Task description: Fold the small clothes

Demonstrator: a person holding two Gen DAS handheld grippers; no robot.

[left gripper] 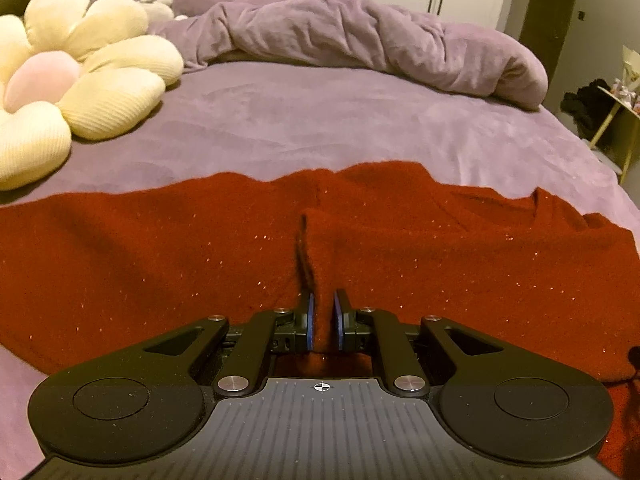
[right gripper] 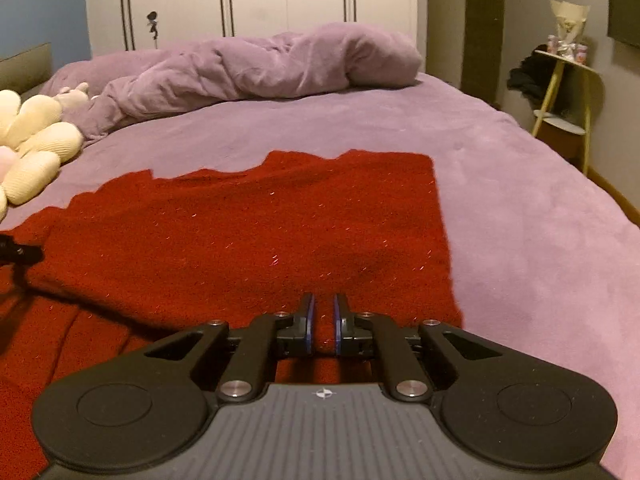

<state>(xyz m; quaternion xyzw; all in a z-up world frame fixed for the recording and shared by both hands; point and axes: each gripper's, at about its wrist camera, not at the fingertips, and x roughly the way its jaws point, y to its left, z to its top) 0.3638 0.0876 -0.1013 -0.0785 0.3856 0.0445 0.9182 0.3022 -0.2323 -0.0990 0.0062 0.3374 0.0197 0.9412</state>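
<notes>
Grippers pinch the red garment [left gripper: 240, 248]. Your left gripper [left gripper: 322, 312] and right gripper [right gripper: 322, 316] clamp its near edge, ready for folding.

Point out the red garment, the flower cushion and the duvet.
Red garment [right gripper: 248, 240]: right wrist view, middle of the spread knit.
Flower cushion [left gripper: 112, 104]: left wrist view, a cream petal.
Duvet [left gripper: 360, 36]: left wrist view, middle of the bunched purple heap.
</notes>
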